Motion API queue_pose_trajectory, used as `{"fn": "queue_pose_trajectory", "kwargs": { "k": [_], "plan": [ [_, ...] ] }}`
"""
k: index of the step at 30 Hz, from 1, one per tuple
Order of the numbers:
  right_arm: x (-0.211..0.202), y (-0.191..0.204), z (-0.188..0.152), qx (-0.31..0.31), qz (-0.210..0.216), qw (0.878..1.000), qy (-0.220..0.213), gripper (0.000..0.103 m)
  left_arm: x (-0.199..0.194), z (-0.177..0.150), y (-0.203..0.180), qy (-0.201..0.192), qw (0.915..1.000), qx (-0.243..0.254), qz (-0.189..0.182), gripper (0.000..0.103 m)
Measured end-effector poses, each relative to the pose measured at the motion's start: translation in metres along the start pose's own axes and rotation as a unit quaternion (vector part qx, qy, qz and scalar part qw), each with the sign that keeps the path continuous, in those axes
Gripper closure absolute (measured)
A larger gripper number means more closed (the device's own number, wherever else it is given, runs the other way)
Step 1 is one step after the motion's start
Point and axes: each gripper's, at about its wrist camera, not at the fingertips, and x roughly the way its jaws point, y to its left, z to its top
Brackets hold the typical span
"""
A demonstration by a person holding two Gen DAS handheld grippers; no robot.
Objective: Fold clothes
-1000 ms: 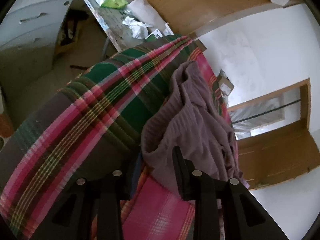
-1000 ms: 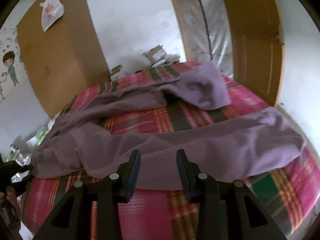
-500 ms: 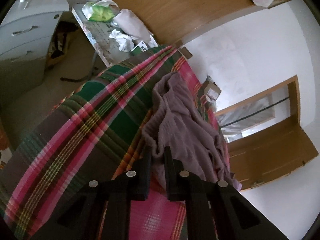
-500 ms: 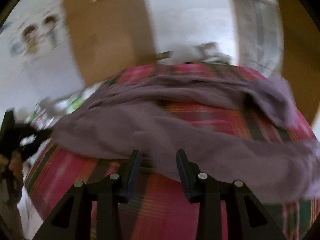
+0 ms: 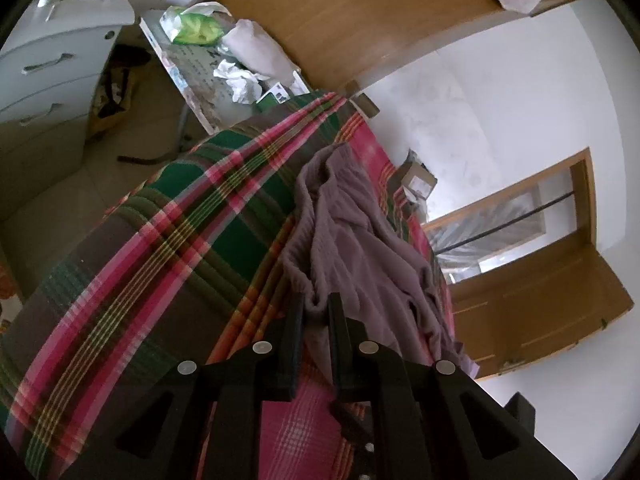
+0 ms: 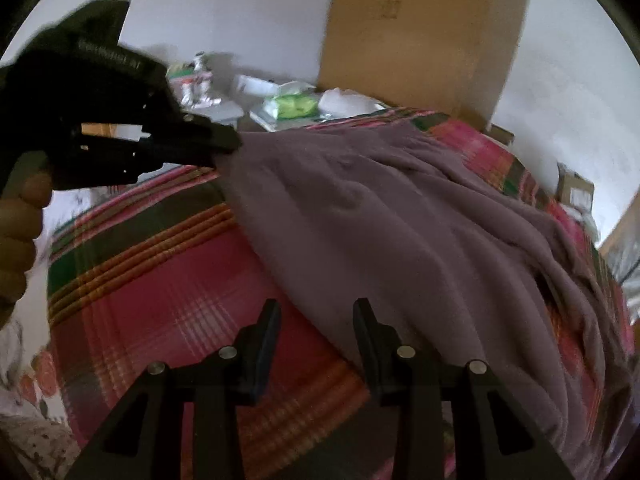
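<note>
A soft mauve knit garment [image 6: 400, 224], fleecy and finely ribbed, lay spread and rumpled across a bed covered in a woven plaid blanket [image 6: 168, 280] of pink, green, brown and orange stripes. The cloth ran from the bed's near corner back toward its far edge, with loose folds and a dark hollow along its right side.

The left gripper [image 5: 316, 308], matte black plastic with flat blade-like fingers and round silver screw heads, had its jaws drawn nearly together on a bunched corner of the mauve garment, the fabric puckered in the narrow gap. In the right wrist view the same gripper [image 6: 224, 144] came in from the left, its tip touching the garment's corner near the bed's left edge, with a hand [image 6: 16, 236] wrapped around its grip.

The right gripper [image 6: 316, 320] hung over the near edge of the garment with its jaws set wide apart and nothing between them; the hem of the cloth lay just beneath the right finger and bare blanket beneath the left.

Beyond the bed's far corner stood a cluttered table [image 5: 188, 76] carrying a crinkled green and white plastic bag [image 5: 192, 26] and crumpled white tissue [image 5: 240, 82]. A tall smooth wooden wardrobe [image 6: 416, 36] rose against the white wall behind it.
</note>
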Motion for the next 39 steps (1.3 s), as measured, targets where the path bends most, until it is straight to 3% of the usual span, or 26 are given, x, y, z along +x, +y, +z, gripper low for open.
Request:
{"fn": "queue_pose_trajectory", "kwargs": {
  "k": [3, 6, 7, 11, 20, 25, 27, 29, 33, 39],
  "plan": [
    [0.005, 0.008, 0.007, -0.02, -0.011, 1.0, -0.002, 0.067, 0.002, 0.0, 0.004, 0.004, 1.0, -0.006, 0.001, 0.092],
    [0.006, 0.003, 0.008, -0.004, -0.022, 1.0, -0.002, 0.098, 0.003, -0.001, 0.008, 0.011, 0.9999, -0.008, 0.0, 0.091],
    [0.005, 0.001, 0.007, 0.003, -0.021, 1.0, -0.005, 0.098, 0.003, -0.002, 0.009, 0.016, 0.9998, -0.009, -0.001, 0.091],
    [-0.002, -0.008, 0.008, 0.026, -0.005, 0.999, -0.027, 0.099, 0.006, -0.008, 0.018, 0.037, 0.9985, -0.035, -0.022, 0.072],
    [-0.018, 0.004, 0.003, 0.017, 0.051, 0.997, -0.053, 0.099, 0.026, -0.012, 0.025, 0.071, 0.9933, -0.086, -0.034, 0.072],
    [-0.023, 0.005, 0.002, 0.042, 0.061, 0.996, -0.057, 0.099, 0.028, -0.011, 0.024, 0.06, 0.9937, -0.085, -0.041, 0.072],
    [-0.025, -0.001, 0.0, 0.057, 0.068, 0.995, -0.053, 0.099, 0.025, -0.009, 0.021, 0.052, 0.9947, -0.078, -0.043, 0.094],
    [-0.033, -0.011, -0.005, 0.08, 0.075, 0.993, -0.052, 0.098, 0.022, -0.006, 0.019, 0.044, 0.9955, -0.071, -0.045, 0.094],
    [-0.057, -0.042, -0.03, 0.135, 0.054, 0.988, -0.053, 0.084, 0.016, 0.0, 0.014, 0.028, 0.9967, -0.056, -0.051, 0.094],
    [-0.083, -0.102, -0.096, 0.243, -0.028, 0.97, -0.012, 0.083, 0.005, 0.015, 0.006, 0.006, 0.9961, -0.05, -0.072, 0.094]
  ]
}}
